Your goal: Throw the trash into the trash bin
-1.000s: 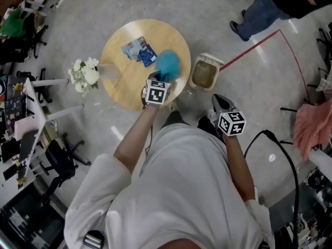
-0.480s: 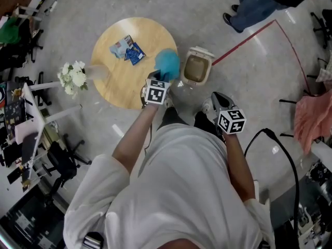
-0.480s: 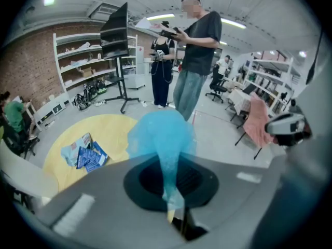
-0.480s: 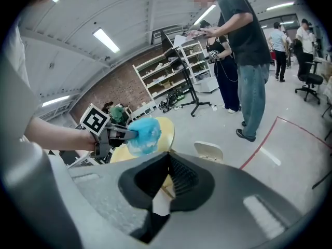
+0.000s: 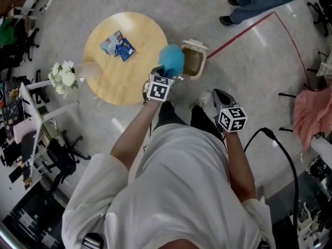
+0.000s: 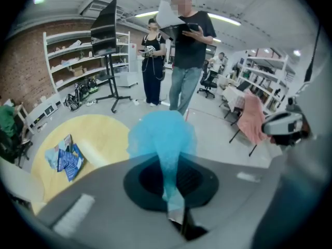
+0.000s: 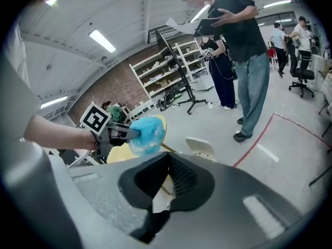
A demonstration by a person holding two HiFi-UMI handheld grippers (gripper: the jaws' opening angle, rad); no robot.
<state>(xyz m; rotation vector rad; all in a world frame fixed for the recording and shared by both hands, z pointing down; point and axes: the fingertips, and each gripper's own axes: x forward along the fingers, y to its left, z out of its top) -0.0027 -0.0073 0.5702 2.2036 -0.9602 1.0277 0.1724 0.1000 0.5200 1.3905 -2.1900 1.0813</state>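
1. Looking nearest me, my right gripper (image 5: 219,96) hangs over the grey floor (image 5: 259,71), its fingers together on nothing.
2. My left gripper (image 5: 167,74) has its fingers pinched on the crumpled blue tissue wad (image 5: 171,60), held in the air off the bench.
3. The wad overlaps the left rim of the open beige plastic trash bin (image 5: 197,62), which stands just beside the round pale-wood bench (image 5: 129,66).
4. Farthest off, blue packets (image 5: 117,44) lie on the bench, and white flowers (image 5: 62,75) sit at its left edge.

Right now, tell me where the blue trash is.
Head view, centre: the blue trash is held by the left gripper, between the table and the bin.
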